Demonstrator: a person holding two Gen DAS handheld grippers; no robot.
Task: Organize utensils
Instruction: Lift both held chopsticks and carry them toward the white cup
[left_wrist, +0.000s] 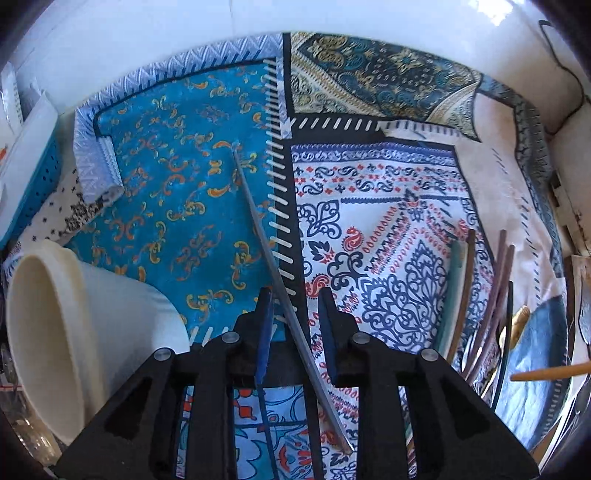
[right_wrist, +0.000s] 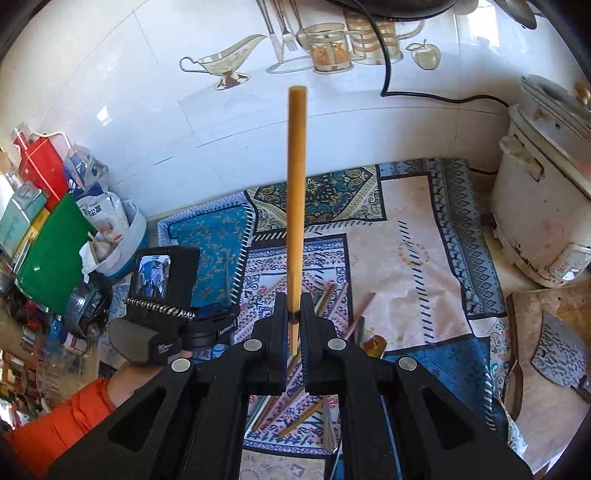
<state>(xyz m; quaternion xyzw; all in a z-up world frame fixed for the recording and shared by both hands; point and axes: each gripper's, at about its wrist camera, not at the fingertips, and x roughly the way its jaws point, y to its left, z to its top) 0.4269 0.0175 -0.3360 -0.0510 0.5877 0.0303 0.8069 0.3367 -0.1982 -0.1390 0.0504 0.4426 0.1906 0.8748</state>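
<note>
**Now: one chopstick gripped, one lying loose**

My right claw (right_wrist: 294, 325) is clamped on a wooden chopstick (right_wrist: 296, 192) near its thin end; it is light, stiff and could pivot. A metal chopstick (left_wrist: 280, 280) lies on the cloth (left_wrist: 177, 192) between my left claw's (left_wrist: 295, 314) parted, untouching jaws. It looks slick, so I'd pinch mid-shaft.

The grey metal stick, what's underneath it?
Under the grey metal stick lies the patterned cloth, blue on one side, white-patterned on the other. Its near end passes between the left gripper's open jaws.
</note>
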